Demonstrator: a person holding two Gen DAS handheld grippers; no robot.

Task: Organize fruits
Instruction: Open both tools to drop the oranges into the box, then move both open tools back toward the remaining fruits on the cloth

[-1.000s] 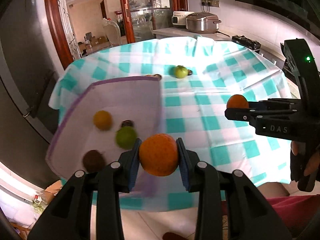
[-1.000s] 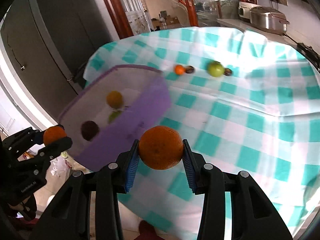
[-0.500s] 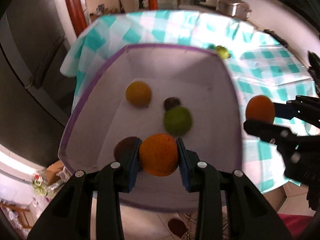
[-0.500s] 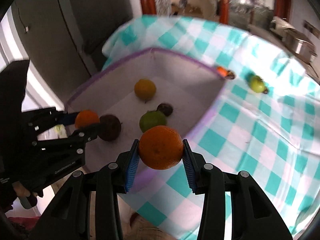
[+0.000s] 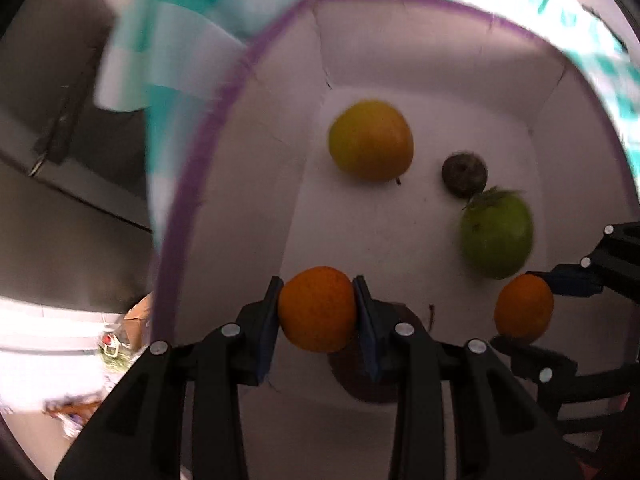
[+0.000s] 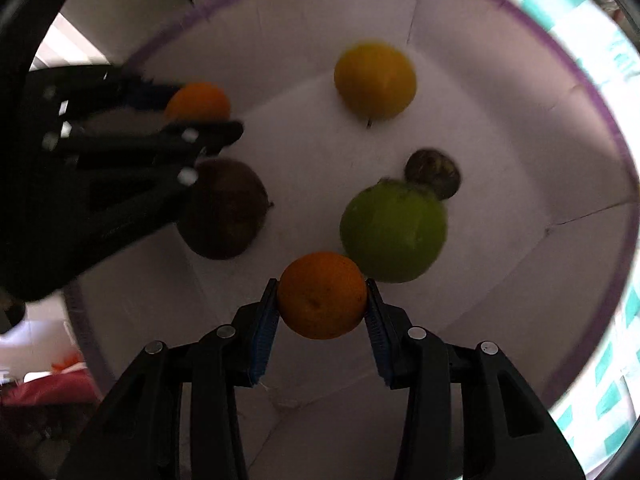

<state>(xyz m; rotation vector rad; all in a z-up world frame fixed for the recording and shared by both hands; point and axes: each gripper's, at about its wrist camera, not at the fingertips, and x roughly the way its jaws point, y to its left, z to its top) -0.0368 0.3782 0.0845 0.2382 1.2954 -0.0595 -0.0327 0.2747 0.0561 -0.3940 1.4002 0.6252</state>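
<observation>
Both grippers point down into a white box with a purple rim (image 5: 192, 184) (image 6: 592, 92). My left gripper (image 5: 317, 310) is shut on a small orange (image 5: 317, 308), which also shows at the left of the right wrist view as the same orange (image 6: 199, 101). My right gripper (image 6: 322, 300) is shut on a second orange (image 6: 322, 300), seen at the right of the left wrist view as that orange (image 5: 523, 306). On the box floor lie a yellow-orange fruit (image 5: 371, 140) (image 6: 375, 80), a green fruit (image 5: 496, 236) (image 6: 394, 232), a small dark fruit (image 5: 464, 174) (image 6: 433, 174) and a larger dark brown fruit (image 6: 224, 208).
The box stands on a teal-and-white checked tablecloth (image 5: 176, 32) (image 6: 608, 364) that hangs over the table's edge. Beyond the box's left side the floor lies far below, with small clutter (image 5: 116, 344) on it.
Both grippers have moved from over the tablecloth to above the box and tipped downward, each still holding its orange. The box interior now fills both views.
</observation>
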